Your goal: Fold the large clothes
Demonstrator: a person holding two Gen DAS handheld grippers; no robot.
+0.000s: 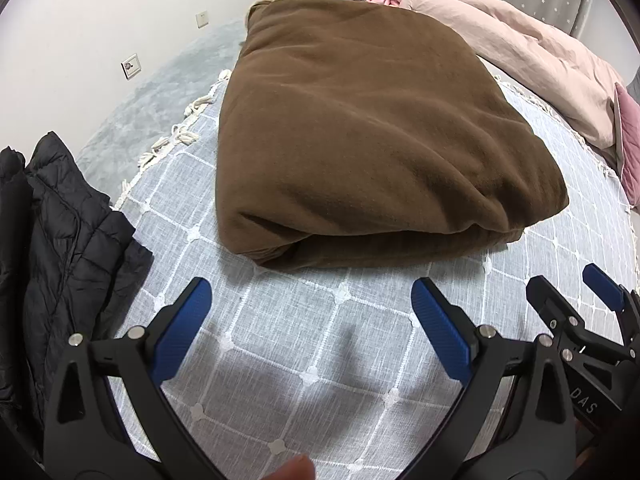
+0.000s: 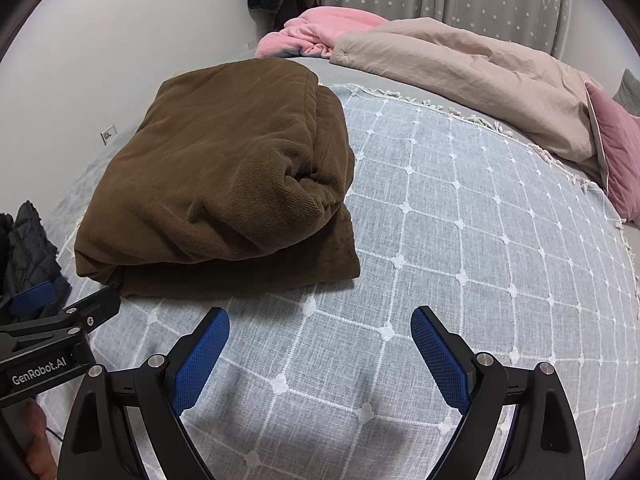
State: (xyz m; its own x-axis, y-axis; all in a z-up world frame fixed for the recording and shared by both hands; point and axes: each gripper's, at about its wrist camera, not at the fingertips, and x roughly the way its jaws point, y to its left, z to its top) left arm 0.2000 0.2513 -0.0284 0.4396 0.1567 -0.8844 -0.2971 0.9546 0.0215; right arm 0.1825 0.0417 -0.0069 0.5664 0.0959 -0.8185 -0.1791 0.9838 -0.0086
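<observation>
- Brown garment (image 1: 360, 132) lies folded into a thick bundle on the grey checked bedspread (image 1: 280, 340), toward the bedspread's left edge, where the fringe runs alongside it.
- Long axis of the bundle runs away from both grippers, near end to far end; the near end shows a rolled fold with 2 stacked layers.
- Left gripper (image 1: 312, 312) — jaws wide apart, nothing between them, hovering over bare bedspread. The bundle sits straight ahead of it, near but apart.
- Right gripper (image 2: 320, 336) — also spread wide and empty. From the right wrist view the bundle (image 2: 224, 176) lies ahead and to the left, its right-hand edge roughly in line with the left finger.
- Judgement: the left gripper is the nearer and better lined up with the bundle's near end; the right would need to shift leftward to reach the near right corner.
- The 2 grippers sit just beside each other at the bedspread's near edge; each shows at the margin of the other's view.
- Black quilted jacket (image 1: 60, 240) lies at the near left, beside the left gripper, apart from the brown bundle.
- Beige duvet (image 2: 460, 80) and pink blanket (image 2: 320, 28) are heaped past the bedspread's far edge, well apart from the work.
- Judgement: the brown piece looks finished folding; the jacket may be the next item.
</observation>
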